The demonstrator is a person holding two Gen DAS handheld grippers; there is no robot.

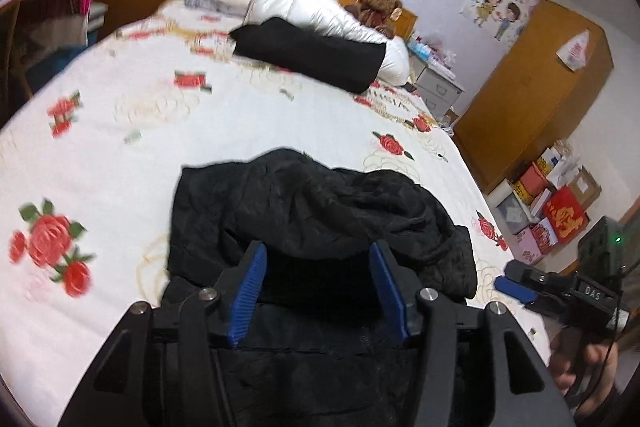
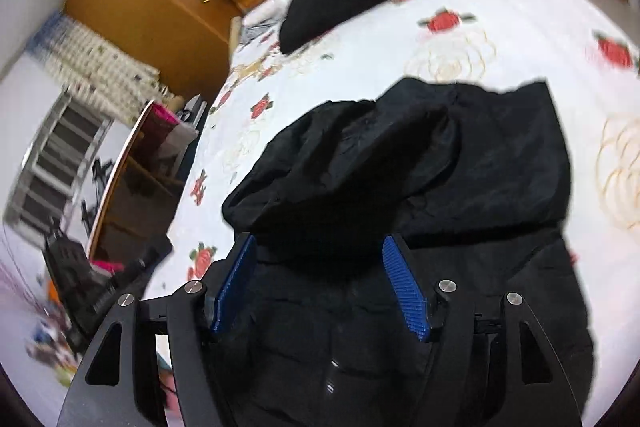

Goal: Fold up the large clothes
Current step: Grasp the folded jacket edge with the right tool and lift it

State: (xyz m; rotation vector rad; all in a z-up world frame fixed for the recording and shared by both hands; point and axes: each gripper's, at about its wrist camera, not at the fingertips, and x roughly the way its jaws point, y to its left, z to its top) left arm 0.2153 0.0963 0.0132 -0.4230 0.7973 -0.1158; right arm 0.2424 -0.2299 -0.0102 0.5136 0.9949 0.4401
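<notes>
Jacket (image 1: 320,211) (one, black), two grippers, bed (image 1: 160,131)

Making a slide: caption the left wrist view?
Open left gripper over a black jacket on a rose-print bed, right gripper alongside.

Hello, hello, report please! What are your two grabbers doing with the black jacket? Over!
Left gripper open, above crumpled black padded jacket on rose-print white bedsheet. Right gripper open, over the same jacket. Nothing held. No obstruction near the jacket.
</notes>
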